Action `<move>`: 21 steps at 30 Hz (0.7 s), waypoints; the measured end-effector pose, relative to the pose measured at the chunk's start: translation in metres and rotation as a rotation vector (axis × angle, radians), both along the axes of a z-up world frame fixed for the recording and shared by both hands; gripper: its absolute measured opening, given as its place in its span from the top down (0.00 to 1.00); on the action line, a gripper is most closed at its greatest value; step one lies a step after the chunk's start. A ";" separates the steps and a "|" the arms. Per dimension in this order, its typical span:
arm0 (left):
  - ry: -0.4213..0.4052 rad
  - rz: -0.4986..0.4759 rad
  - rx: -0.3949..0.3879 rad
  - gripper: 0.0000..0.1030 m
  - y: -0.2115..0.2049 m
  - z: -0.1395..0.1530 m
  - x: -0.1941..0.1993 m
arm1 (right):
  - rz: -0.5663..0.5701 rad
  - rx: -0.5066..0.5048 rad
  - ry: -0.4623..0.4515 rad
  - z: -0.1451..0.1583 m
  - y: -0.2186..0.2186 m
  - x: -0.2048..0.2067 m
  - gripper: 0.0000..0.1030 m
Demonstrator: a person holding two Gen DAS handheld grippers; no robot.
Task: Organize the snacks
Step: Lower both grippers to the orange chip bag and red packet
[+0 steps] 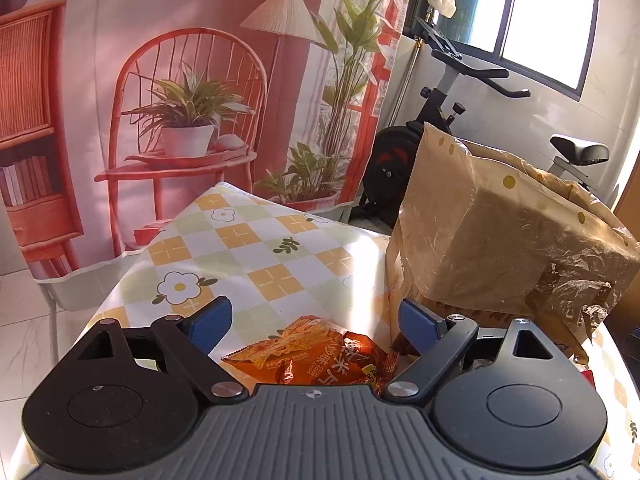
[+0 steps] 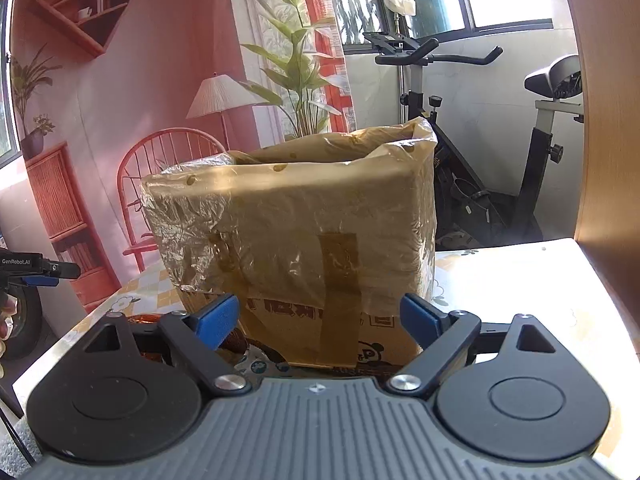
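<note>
The left gripper (image 1: 314, 322) stands wide open over an orange snack bag (image 1: 320, 354), which lies on the table (image 1: 248, 248) between the pads, not yet touched. The bag looks light, crinkly and slippery, the chips inside fragile — I would pinch it gently across the middle. The right gripper (image 2: 318, 316) is also open and empty, facing the box (image 2: 300, 232). This box is lined with a plastic bag — its inside is hidden.
</note>
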State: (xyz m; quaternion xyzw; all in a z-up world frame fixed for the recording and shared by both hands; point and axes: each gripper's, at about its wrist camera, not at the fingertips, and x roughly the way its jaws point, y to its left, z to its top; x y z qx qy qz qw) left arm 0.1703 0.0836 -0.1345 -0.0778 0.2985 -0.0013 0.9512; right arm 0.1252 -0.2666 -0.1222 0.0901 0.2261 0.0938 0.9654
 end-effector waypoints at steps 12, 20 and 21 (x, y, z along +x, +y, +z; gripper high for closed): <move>0.024 0.009 0.000 0.12 -0.026 -0.019 0.000 | -0.057 -0.080 0.165 -0.058 -0.019 -0.001 0.27; 0.044 0.003 0.009 0.12 -0.032 -0.027 0.004 | -0.197 -0.132 0.223 -0.077 -0.046 0.013 0.27; 0.046 0.000 0.011 0.12 -0.033 -0.027 0.004 | -0.202 -0.132 0.237 -0.081 -0.049 0.016 0.27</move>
